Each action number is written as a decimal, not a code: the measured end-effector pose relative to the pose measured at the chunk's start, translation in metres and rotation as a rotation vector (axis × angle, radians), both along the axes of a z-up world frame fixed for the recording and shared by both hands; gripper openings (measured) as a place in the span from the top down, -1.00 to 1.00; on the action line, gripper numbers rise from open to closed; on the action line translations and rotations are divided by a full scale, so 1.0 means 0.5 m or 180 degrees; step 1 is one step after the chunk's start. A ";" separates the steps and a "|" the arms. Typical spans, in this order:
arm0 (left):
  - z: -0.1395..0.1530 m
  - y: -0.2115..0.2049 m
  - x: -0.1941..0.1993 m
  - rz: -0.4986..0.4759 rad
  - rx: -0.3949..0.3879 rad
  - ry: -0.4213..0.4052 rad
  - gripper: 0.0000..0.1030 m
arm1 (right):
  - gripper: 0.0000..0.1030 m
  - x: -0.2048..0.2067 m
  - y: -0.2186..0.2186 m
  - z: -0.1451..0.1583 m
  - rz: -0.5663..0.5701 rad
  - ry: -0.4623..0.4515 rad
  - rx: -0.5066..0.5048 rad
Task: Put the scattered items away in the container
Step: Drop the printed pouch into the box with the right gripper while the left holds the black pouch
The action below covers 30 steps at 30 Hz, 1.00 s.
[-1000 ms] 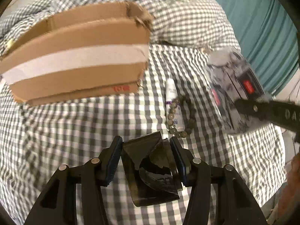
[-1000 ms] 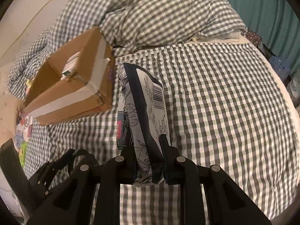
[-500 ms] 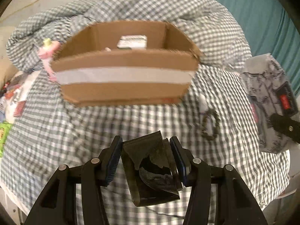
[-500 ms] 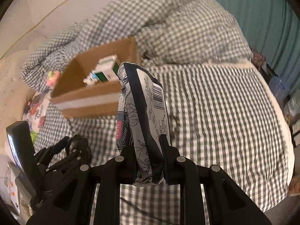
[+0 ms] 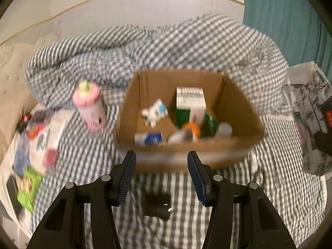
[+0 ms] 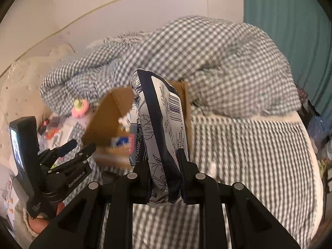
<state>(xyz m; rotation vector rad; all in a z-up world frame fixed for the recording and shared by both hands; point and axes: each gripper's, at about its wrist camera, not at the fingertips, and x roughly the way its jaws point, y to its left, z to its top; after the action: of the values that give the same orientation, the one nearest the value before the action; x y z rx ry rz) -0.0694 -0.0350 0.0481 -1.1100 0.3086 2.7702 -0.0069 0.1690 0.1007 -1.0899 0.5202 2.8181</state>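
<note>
An open cardboard box (image 5: pixel 238 105) sits on the checked bed and holds several small items, among them a green-and-white carton (image 5: pixel 191 101) and a white toy (image 5: pixel 154 112). My left gripper (image 5: pixel 161 166) is open and empty, just in front of the box's near wall. A dark object (image 5: pixel 156 206) lies blurred on the bedspread below it, outside the box. My right gripper (image 6: pixel 164 166) is shut on a black-and-white tissue pack (image 6: pixel 160 124), held upright in the air to the right of the box (image 6: pixel 103 120). The pack also shows at the right edge of the left wrist view (image 5: pixel 311 120).
A pink bottle (image 5: pixel 90 105) stands left of the box. Several colourful small items (image 5: pixel 31 145) lie scattered at the bed's left side. A bunched checked duvet (image 5: pixel 166 47) lies behind the box. A small white item (image 6: pixel 212 167) lies on the bedspread right of the box. A teal curtain (image 6: pixel 290 20) hangs at the right.
My left gripper has opened and let go of the dark object, which now lies on the bedspread below. Both grippers rose and tilted so the box's inside shows. The right still holds the pack.
</note>
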 end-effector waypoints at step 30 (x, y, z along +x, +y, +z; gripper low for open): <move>-0.264 -0.107 -0.036 0.0089 0.0161 -0.0719 -1.00 | -0.99 -0.095 -0.013 -0.073 -0.0243 0.0124 0.0292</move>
<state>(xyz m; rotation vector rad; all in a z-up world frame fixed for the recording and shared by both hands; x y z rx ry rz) -0.0875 -0.0885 -0.0837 -1.4070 0.1962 2.6253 -0.0544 0.1624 0.0643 -0.9793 0.4217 2.7720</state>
